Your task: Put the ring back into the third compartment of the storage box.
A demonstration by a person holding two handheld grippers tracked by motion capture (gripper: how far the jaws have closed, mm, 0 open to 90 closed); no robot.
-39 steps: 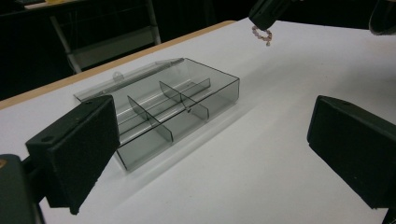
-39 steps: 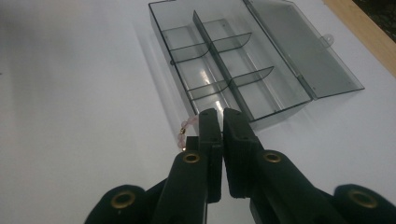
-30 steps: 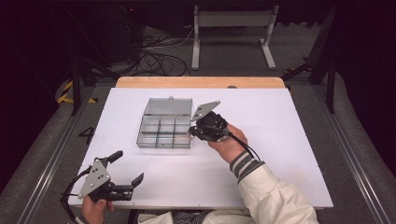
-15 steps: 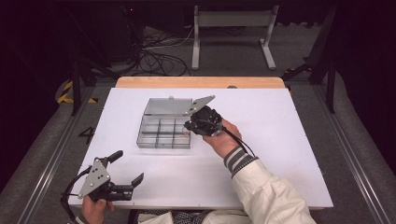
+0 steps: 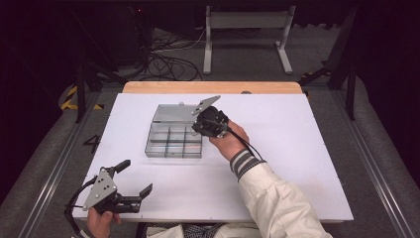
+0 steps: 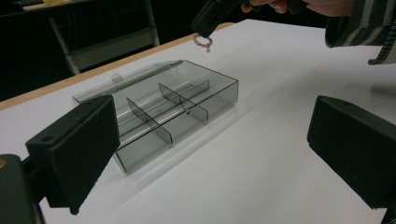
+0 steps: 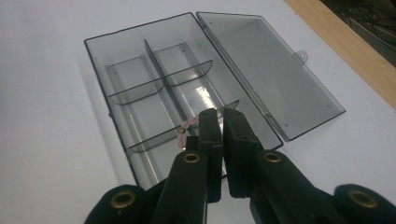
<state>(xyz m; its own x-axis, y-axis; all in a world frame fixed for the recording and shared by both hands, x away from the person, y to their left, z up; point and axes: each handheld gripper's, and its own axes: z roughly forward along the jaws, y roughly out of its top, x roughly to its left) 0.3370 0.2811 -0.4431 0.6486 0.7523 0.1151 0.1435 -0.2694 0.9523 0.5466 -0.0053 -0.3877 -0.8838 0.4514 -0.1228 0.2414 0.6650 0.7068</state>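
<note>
A clear grey compartment box [image 5: 171, 141] lies in the middle of the white table with its lid [image 5: 174, 113] folded flat on the far side. Dividers split it into several cells [image 7: 154, 100] that look bare. My right gripper [image 5: 197, 129] hovers over the box's right end, shut on a small pink beaded chain [image 7: 186, 127], which dangles from the jaw tips [image 6: 204, 42]. In the right gripper view my right gripper [image 7: 223, 122] points down at the near cells. My left gripper [image 5: 134, 178] rests low at the table's near left corner, open and holding nothing [image 6: 215, 140].
The white table top [image 5: 297, 148] has bare room to the right and in front of the box. A wooden strip [image 5: 213, 88] runs along the far edge. Beyond it are cables and a metal stand [image 5: 247, 34] on the floor.
My right gripper has moved left and a little farther away with the chain, from beside the box's right end to above it. The left gripper has stayed still.
</note>
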